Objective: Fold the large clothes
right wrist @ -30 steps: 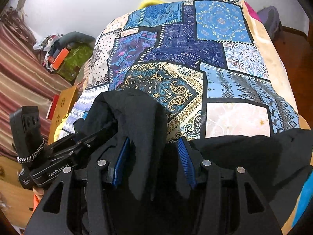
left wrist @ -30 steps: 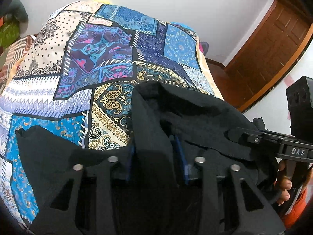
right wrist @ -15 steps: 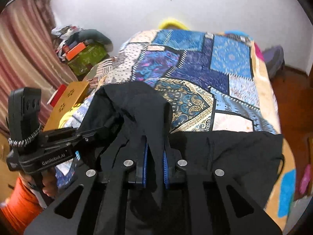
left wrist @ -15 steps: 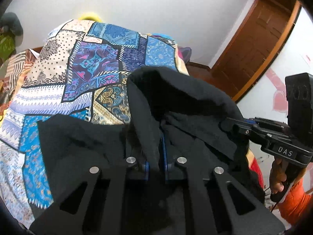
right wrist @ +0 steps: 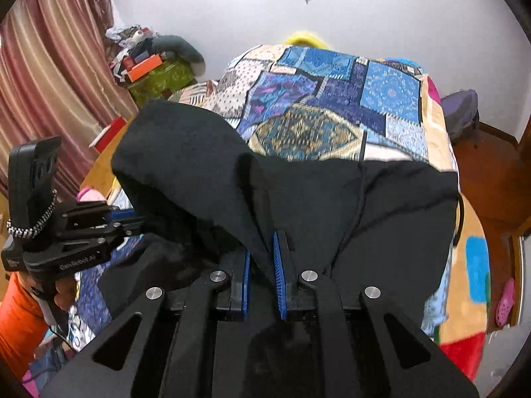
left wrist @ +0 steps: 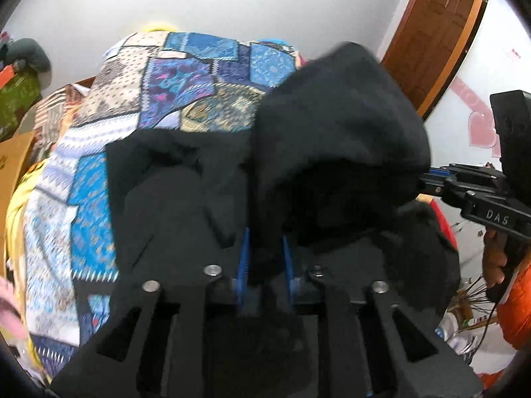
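A large black garment [left wrist: 332,116] lies on the near end of a patchwork bedspread [left wrist: 199,76], with its near edge lifted into a hump. My left gripper [left wrist: 265,258] has a thick fold of that cloth filling the gap between its blue pads; its jaws are opening slightly while the pads still press the fold. In the right wrist view the black garment [right wrist: 186,152] rises the same way, and my right gripper [right wrist: 262,258] is shut on a thin fold of it. Each gripper shows in the other's view: the right gripper [left wrist: 428,179] and the left gripper [right wrist: 132,219] both bite the raised edge.
The bedspread [right wrist: 332,99] runs back to a white wall. A brown door [left wrist: 441,23] is at the right, a striped curtain [right wrist: 43,66] and a cluttered pile [right wrist: 149,66] at the left. A backpack [right wrist: 461,112] and a pink slipper [right wrist: 504,301] lie on the floor. An orange sleeve [left wrist: 514,315] is nearby.
Both grippers have risen and pulled back, lifting the garment's near edge off the bed. The right jaws closed onto the fold. The left jaws closed tight, then widened a little.
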Demonstrator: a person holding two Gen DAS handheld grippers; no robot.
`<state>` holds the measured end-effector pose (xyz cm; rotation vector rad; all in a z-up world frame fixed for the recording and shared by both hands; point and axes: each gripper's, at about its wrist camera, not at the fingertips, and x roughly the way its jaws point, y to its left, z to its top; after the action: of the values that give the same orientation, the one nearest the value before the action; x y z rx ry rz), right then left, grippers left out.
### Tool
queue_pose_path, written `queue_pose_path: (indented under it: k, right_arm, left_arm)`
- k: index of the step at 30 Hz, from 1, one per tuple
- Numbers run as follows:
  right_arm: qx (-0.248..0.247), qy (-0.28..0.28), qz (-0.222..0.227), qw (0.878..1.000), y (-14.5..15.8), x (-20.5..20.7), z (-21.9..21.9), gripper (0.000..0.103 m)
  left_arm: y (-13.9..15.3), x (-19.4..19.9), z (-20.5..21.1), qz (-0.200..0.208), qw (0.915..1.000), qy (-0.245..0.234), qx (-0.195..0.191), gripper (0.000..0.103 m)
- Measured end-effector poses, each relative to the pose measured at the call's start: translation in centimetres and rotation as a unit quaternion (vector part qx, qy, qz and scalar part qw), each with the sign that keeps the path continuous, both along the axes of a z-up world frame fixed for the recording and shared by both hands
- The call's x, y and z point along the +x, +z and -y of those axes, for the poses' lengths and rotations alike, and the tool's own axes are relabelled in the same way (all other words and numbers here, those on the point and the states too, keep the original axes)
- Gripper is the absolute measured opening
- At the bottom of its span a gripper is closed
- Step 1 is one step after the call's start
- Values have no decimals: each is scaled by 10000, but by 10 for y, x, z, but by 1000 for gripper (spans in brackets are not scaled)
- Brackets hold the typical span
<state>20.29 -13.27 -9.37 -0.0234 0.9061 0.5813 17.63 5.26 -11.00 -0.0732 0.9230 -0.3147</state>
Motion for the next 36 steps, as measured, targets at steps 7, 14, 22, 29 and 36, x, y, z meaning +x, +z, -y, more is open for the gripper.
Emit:
queue_pose_path:
  k: [7,14,22,29,36]
  right_arm:
    - [-325,149,-124,9993,-7,-27,0,16]
    - [-337,44,-81,9994,9,-36,15,19]
    - [88,-369,103,9992,26,-18,18,38]
    - [-78,-267,-381,9989,-15,-11,-2,39]
    - [-293,-234,-586,9976,-51,-19,3,39]
  left_arm:
    - [4,-33,-22,164,9976,220,638,42]
    - [34,-38,-41,652,9934,543,777,52]
    - [33,-16,-26,647,9961,476,359,53]
    - [-27,-2,2,-53,9993,229,293,53]
    - [-73,-5,1,-483,9978,444,58,62]
